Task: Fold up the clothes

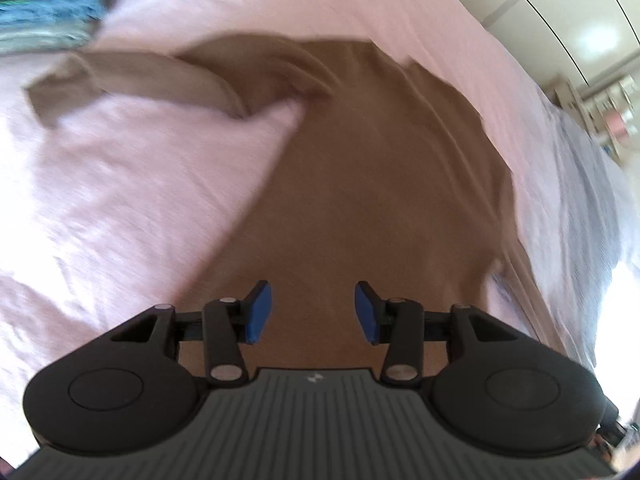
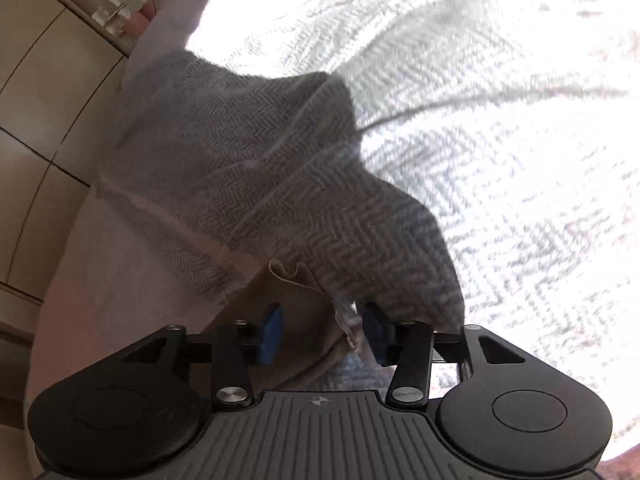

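A brown T-shirt [image 1: 360,168] lies spread on the pink bedsheet [image 1: 120,208], one sleeve [image 1: 128,80] stretched out to the left. My left gripper [image 1: 314,310] is open and empty, hovering over the shirt's lower part. In the right wrist view a corner of the brown shirt [image 2: 308,312] lies between the blue pads of my right gripper [image 2: 324,330], which is open. The shirt corner rests against a grey herringbone blanket [image 2: 288,168].
A stack of folded clothes [image 1: 48,12] sits at the far left of the bed. The grey blanket [image 1: 592,200] lies along the bed's right side. Wardrobe doors [image 2: 44,100] and shelves [image 1: 608,112] stand beyond the bed.
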Tool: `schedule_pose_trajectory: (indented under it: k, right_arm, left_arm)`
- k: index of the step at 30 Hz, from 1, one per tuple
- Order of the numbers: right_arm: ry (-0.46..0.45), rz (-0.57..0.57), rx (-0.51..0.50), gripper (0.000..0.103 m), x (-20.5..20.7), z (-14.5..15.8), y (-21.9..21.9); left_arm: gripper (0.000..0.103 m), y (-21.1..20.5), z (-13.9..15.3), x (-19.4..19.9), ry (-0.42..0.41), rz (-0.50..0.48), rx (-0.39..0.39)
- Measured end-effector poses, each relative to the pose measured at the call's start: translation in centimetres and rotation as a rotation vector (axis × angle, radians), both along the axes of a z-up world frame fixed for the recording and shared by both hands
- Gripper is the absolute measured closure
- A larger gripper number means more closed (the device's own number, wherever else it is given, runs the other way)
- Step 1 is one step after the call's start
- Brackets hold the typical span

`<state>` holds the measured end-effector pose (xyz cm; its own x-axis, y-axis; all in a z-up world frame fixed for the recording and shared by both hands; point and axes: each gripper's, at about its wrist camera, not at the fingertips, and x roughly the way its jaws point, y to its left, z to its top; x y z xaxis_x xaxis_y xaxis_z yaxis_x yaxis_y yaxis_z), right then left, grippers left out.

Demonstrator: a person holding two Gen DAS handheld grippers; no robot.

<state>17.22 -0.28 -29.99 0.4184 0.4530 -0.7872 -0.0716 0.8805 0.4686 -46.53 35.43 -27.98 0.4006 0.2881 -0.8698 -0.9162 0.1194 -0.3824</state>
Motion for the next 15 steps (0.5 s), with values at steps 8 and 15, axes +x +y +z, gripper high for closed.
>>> schedule_pose_trajectory:
  k: [8, 15]
  right_arm:
    - [-0.064, 0.025, -0.086, 0.028, -5.3, 4.9, 1.4]
    - [-0.010, 0.105, -0.139, 0.028, -8.7, 2.7, 5.2]
  left_arm:
    - [0.054, 4.4, -0.1, -7.7, 0.066, 0.285, 0.106]
    - [0.053, 10.8, -1.3, -15.3, 0.058, 0.541, 0.114]
